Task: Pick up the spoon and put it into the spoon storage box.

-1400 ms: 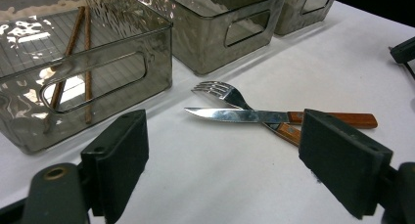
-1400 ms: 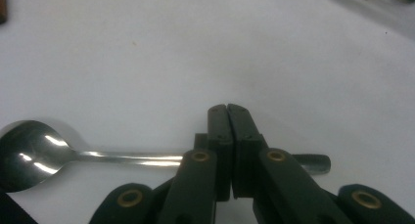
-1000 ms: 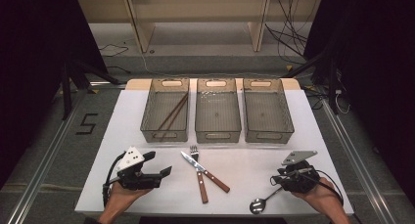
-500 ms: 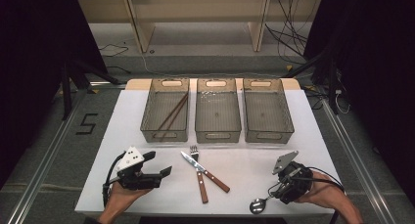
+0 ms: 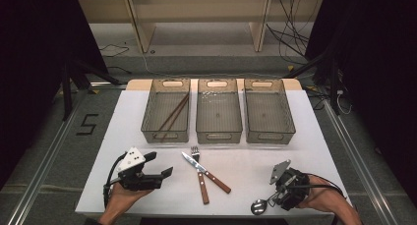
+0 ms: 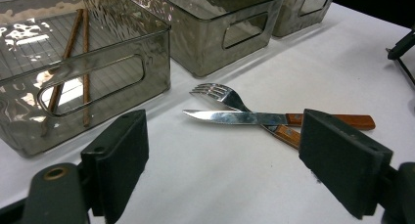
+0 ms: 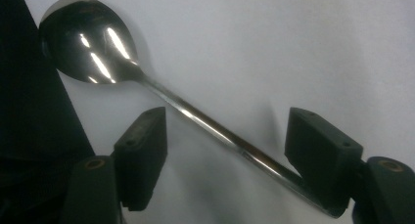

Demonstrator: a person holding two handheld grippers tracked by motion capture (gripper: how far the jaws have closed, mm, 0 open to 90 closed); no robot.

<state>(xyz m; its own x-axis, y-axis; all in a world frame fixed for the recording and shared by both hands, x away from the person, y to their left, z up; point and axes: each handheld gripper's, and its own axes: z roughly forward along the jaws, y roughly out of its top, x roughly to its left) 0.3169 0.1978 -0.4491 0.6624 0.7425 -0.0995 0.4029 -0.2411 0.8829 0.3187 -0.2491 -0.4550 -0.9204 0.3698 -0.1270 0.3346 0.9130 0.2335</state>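
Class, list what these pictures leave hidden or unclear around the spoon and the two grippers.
- Spoon: handle end hidden behind a jaw, right gripper view.
- Right gripper: jaws too small to judge, high view.
- Fork: handle partly covered by the knife and a jaw, left gripper view.

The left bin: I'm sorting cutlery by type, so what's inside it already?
Inside the left bin lie two brown wooden chopsticks, slanting along its floor. Through the clear, rippled wall nothing else shows there, though glare blurs part of the bottom in the left gripper view.
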